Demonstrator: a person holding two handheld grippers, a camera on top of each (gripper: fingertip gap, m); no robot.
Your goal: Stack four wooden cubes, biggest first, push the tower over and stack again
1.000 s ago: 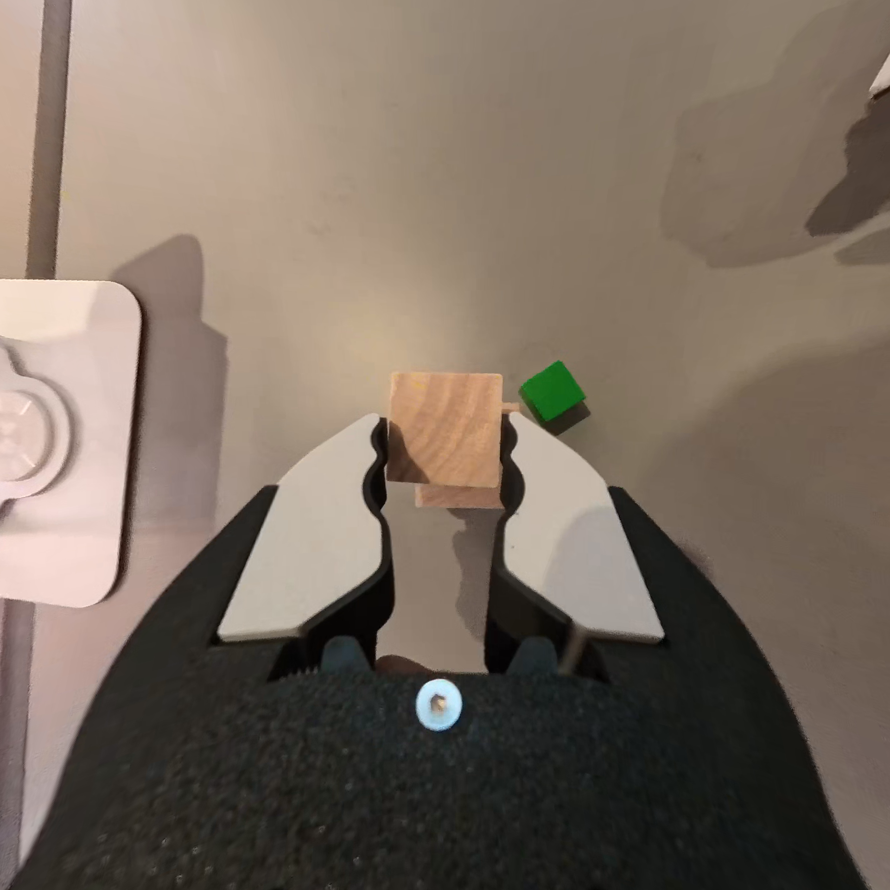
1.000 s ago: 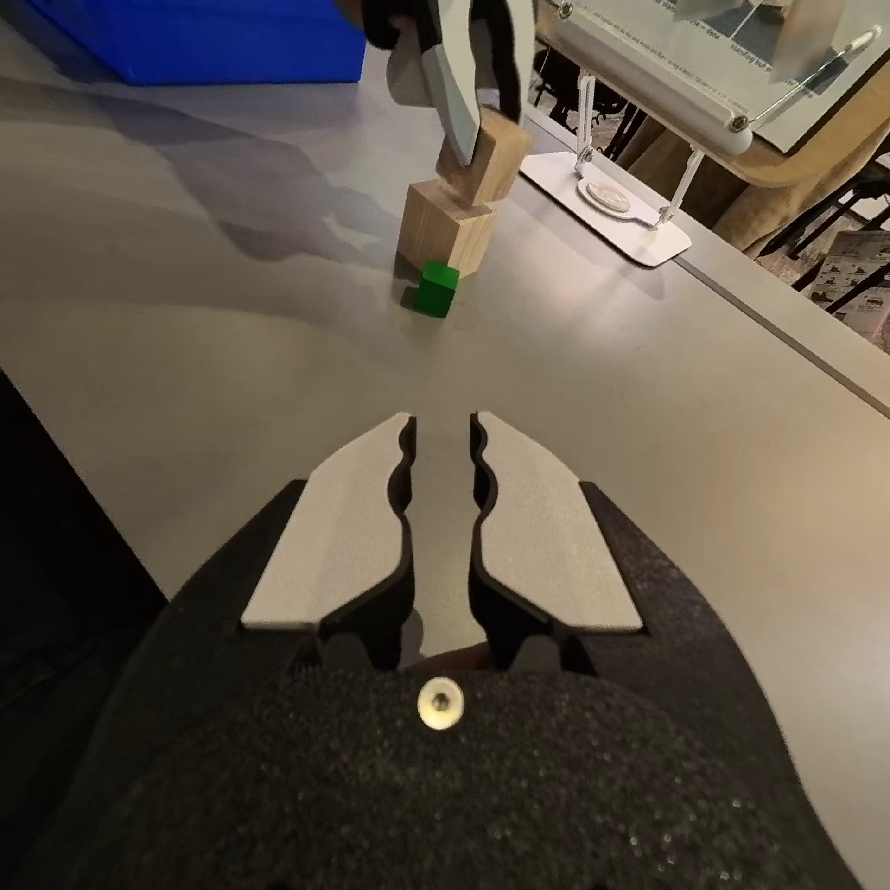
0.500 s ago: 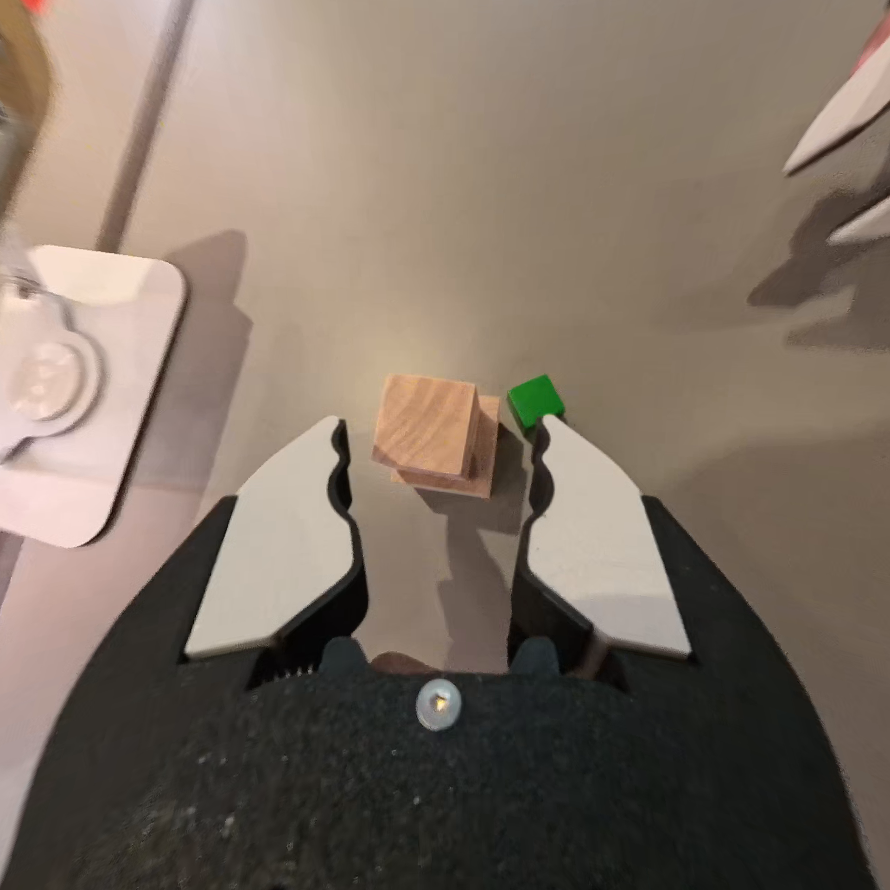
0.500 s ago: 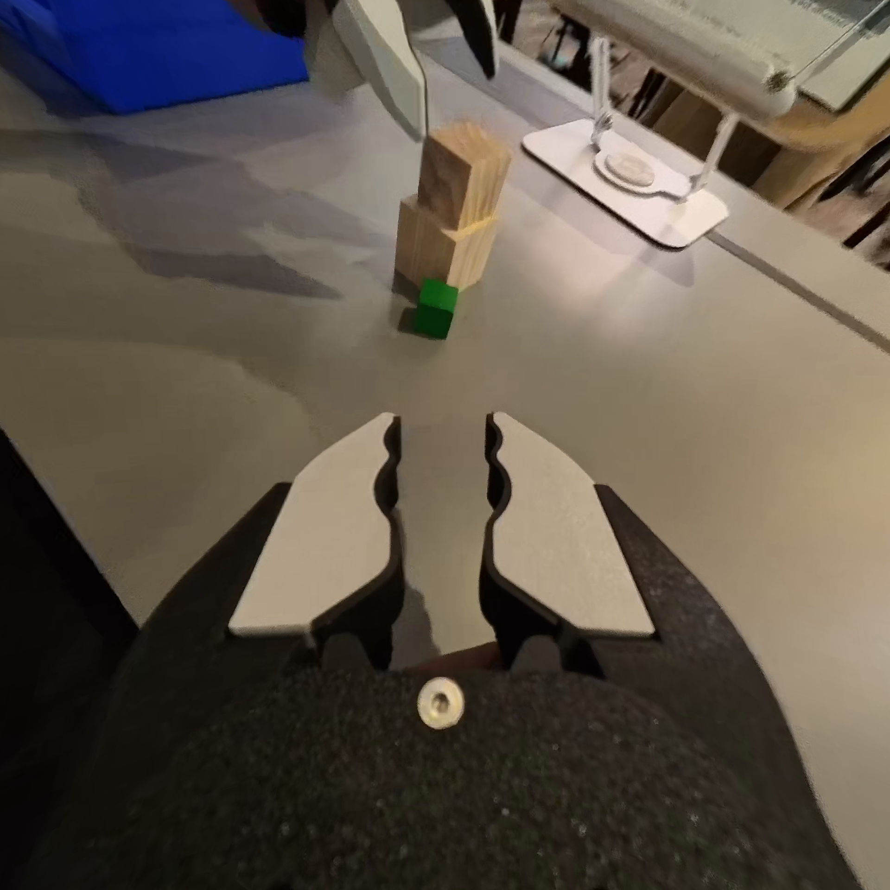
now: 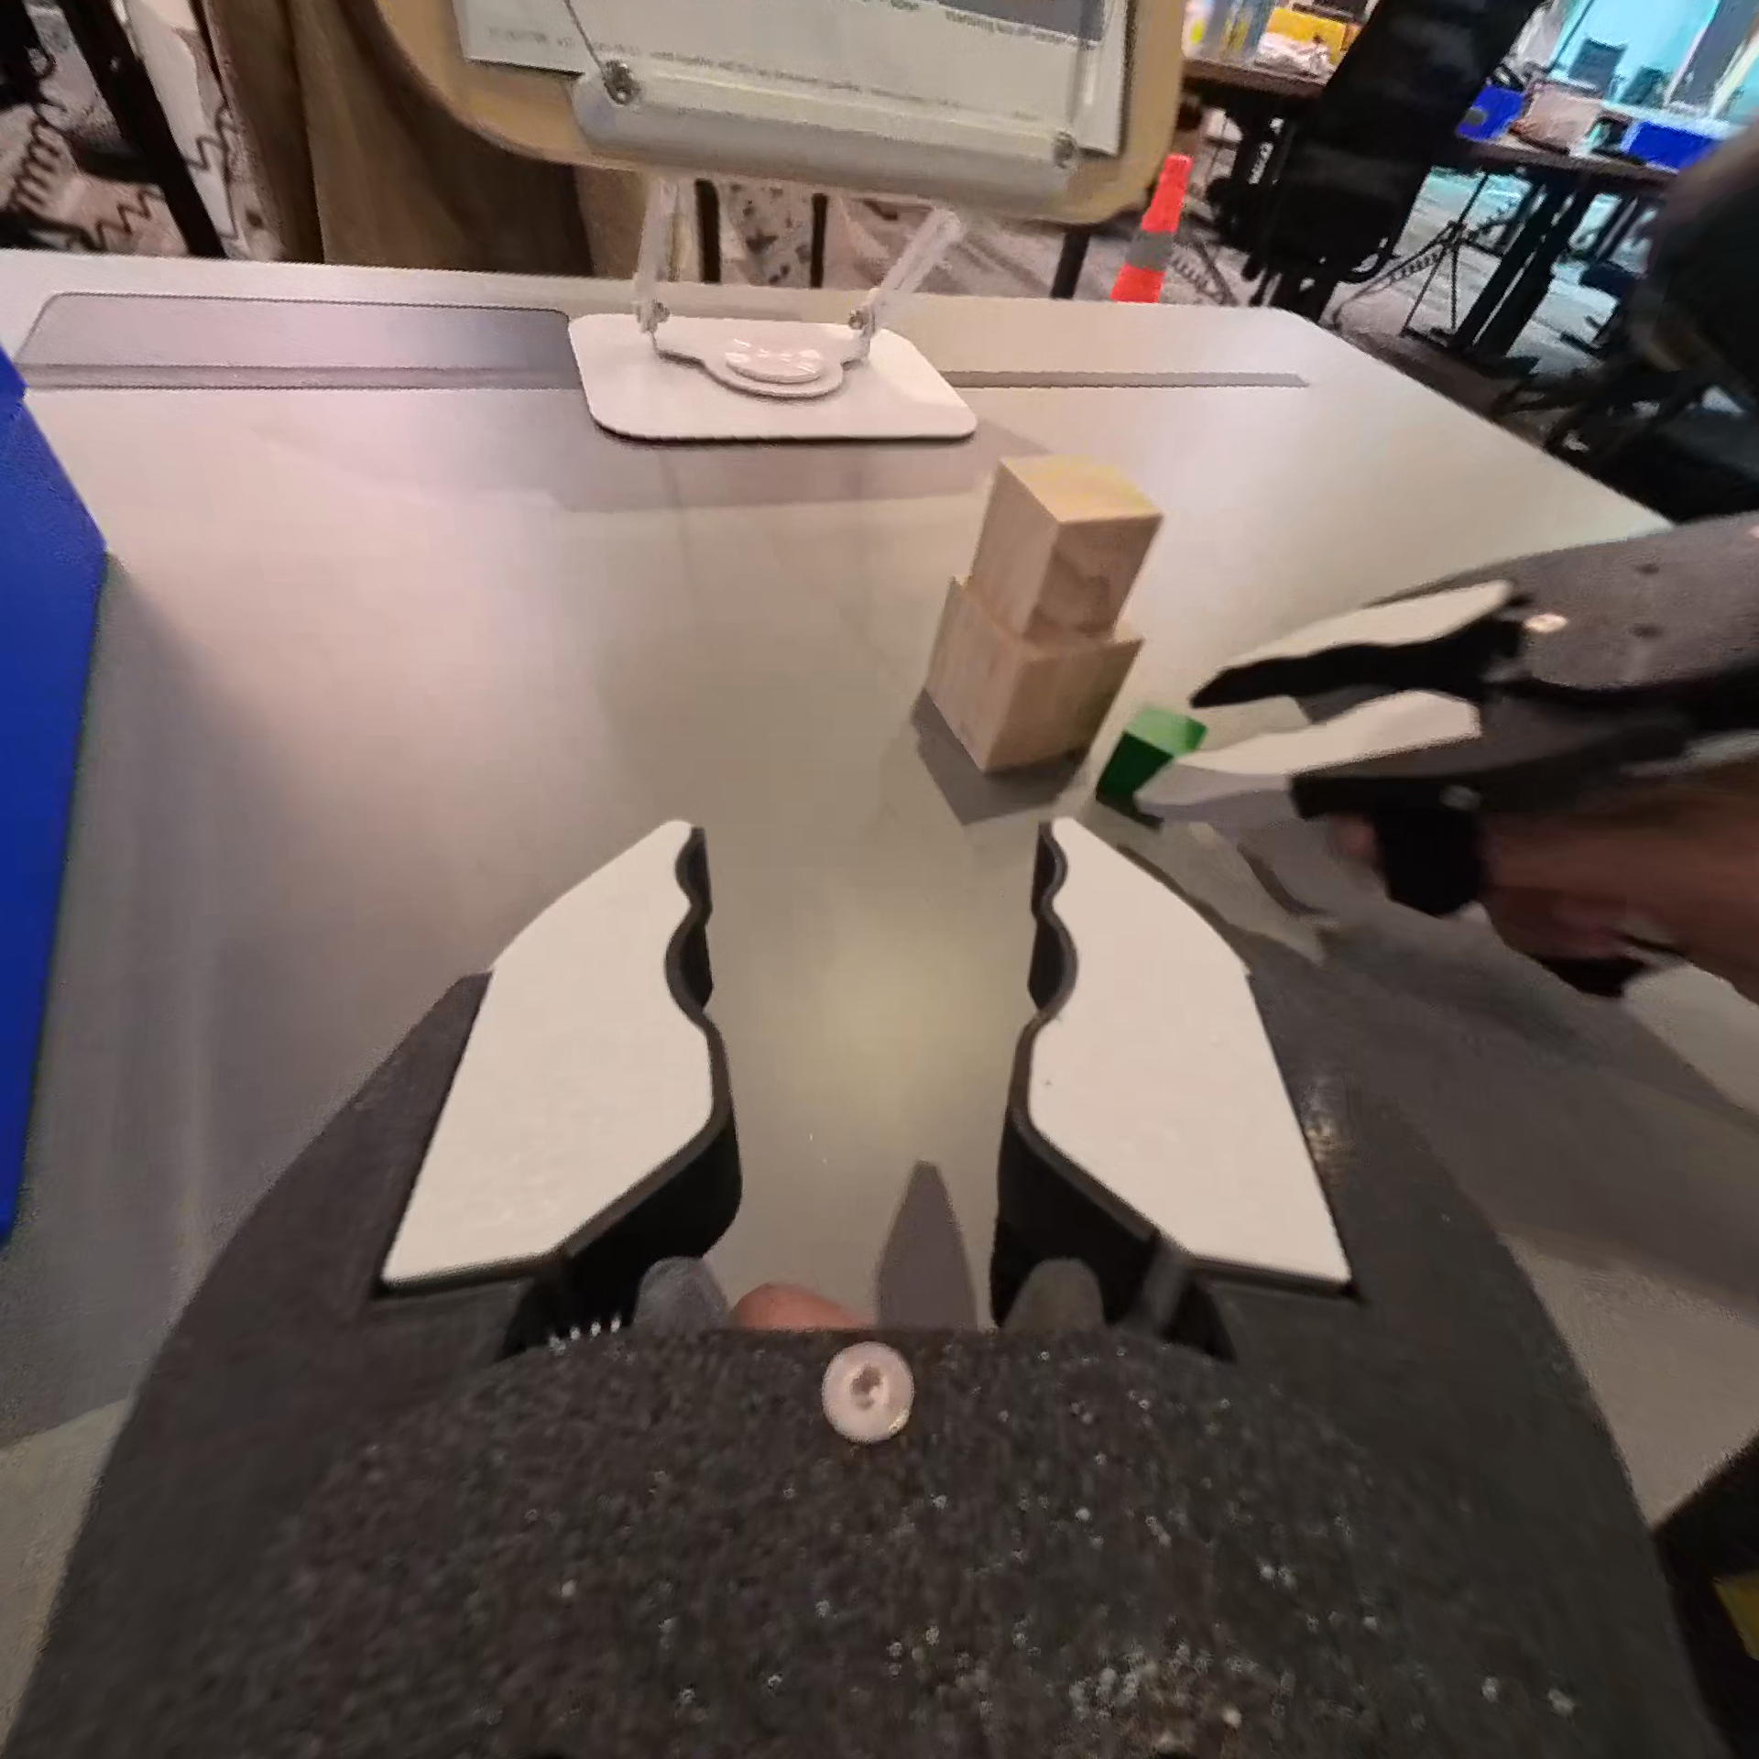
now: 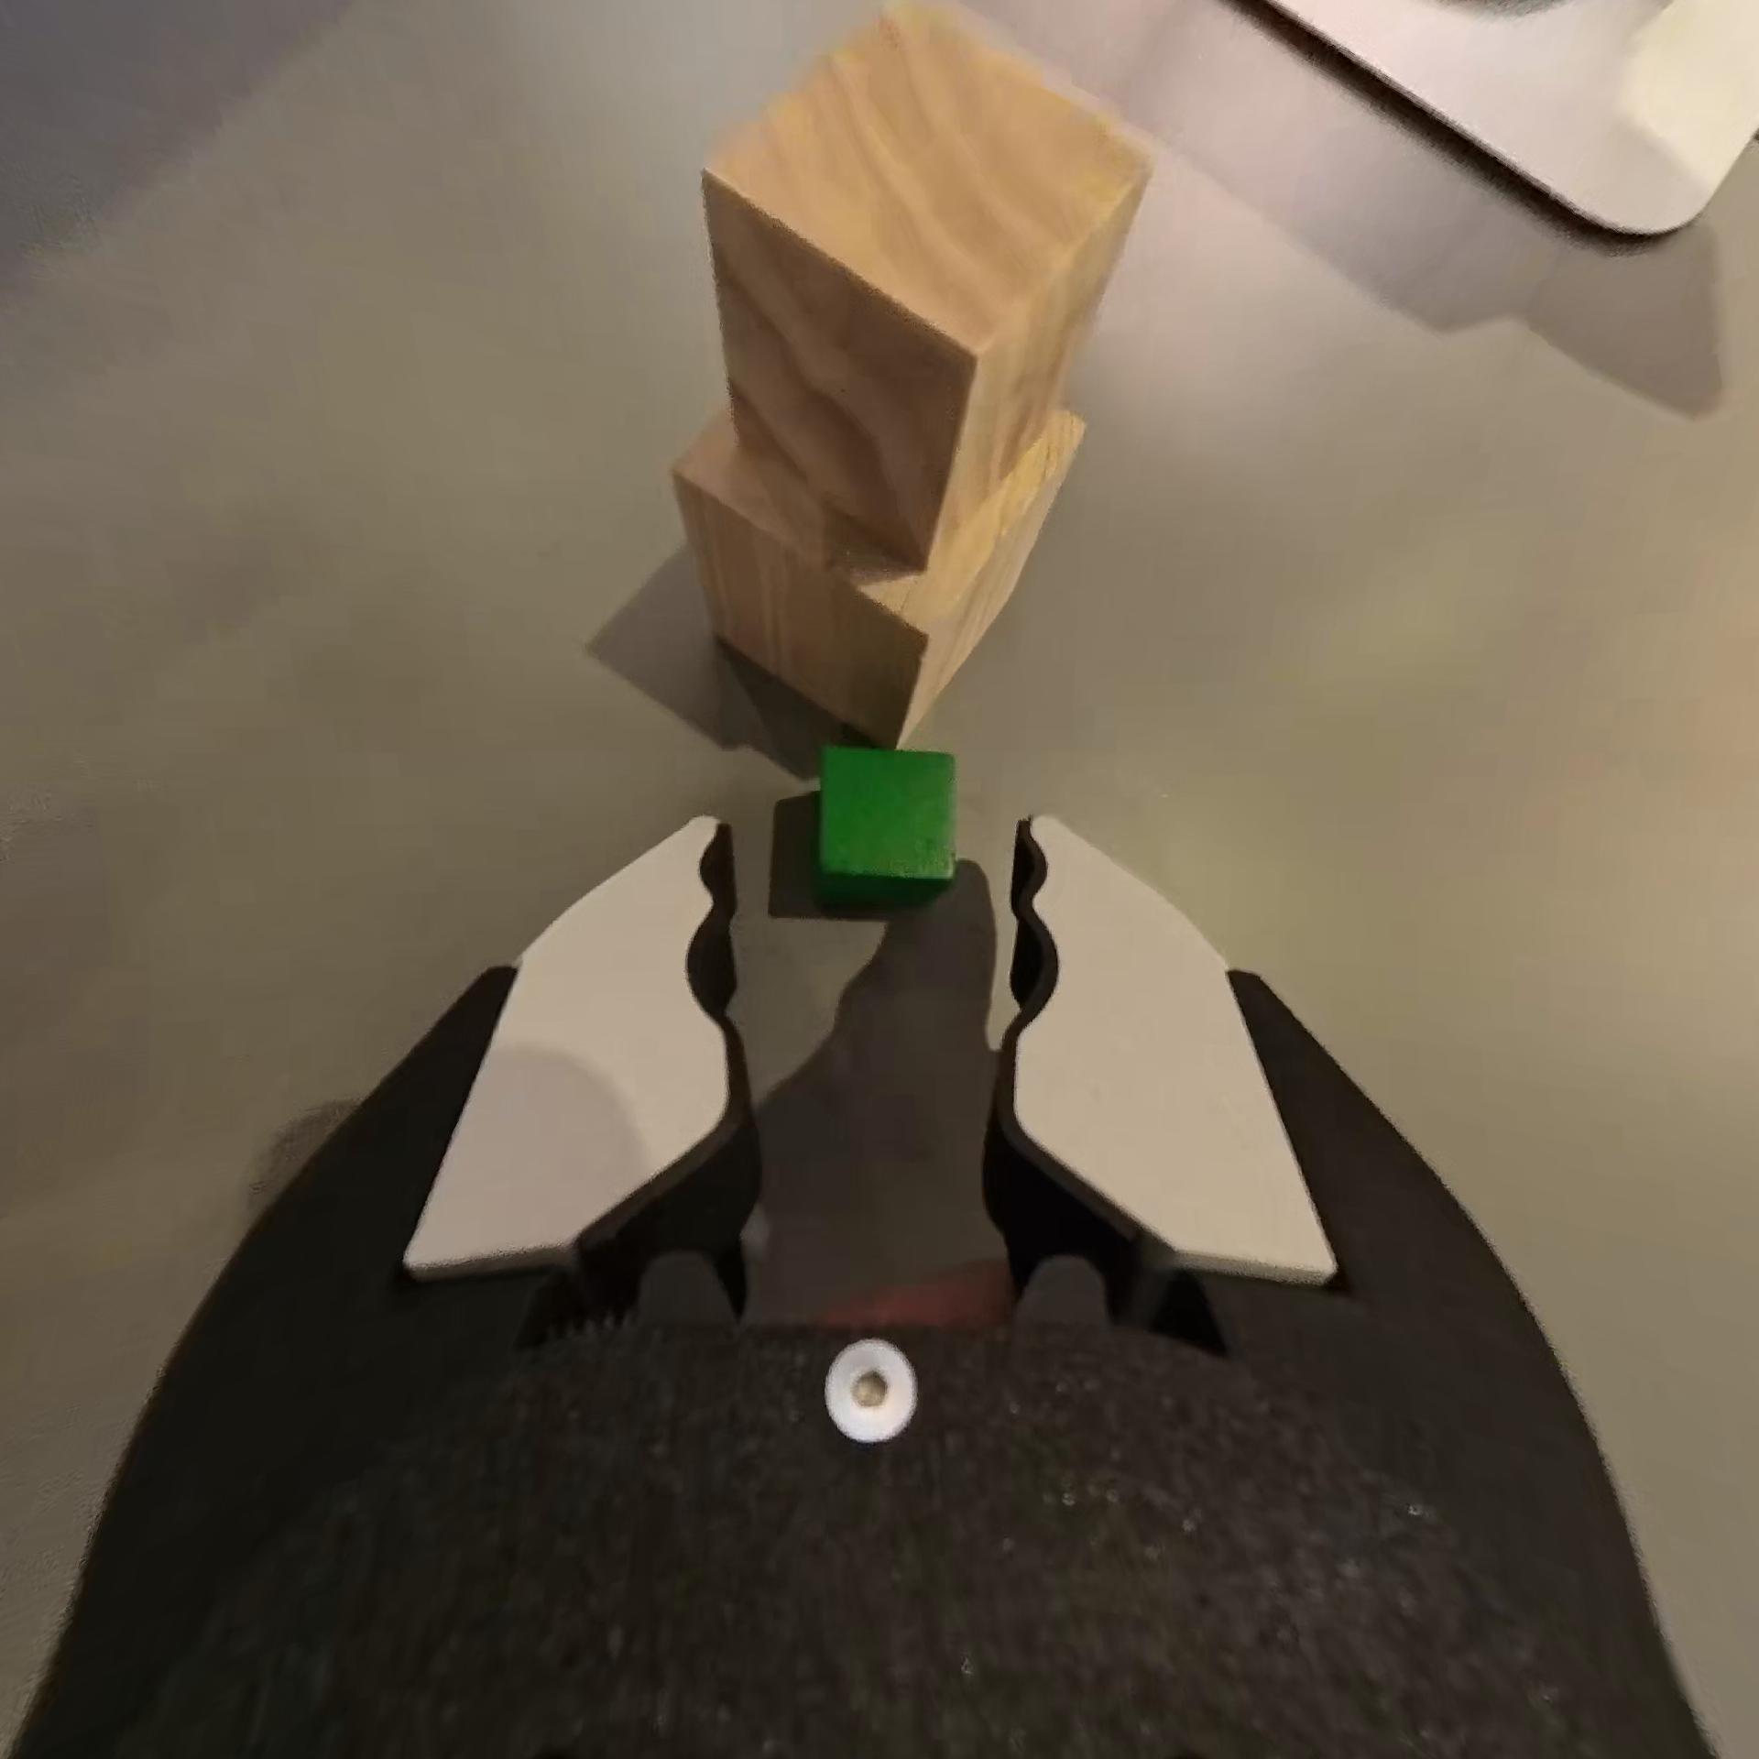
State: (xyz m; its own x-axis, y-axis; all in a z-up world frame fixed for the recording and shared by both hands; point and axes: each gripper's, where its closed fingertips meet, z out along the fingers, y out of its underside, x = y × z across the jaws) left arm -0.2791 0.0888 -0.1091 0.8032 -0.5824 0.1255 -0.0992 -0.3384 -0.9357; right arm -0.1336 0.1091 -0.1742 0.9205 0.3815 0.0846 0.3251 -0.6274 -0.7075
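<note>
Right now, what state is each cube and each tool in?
Large wooden cube: on the table, base of the stack.
Smaller wooden cube: on top of it, twisted off square.
Green cube: on the table beside the stack, ungrasped.
Right tool: open, tips just short of the green cube.
Left tool: open, empty, away from the stack.
</note>
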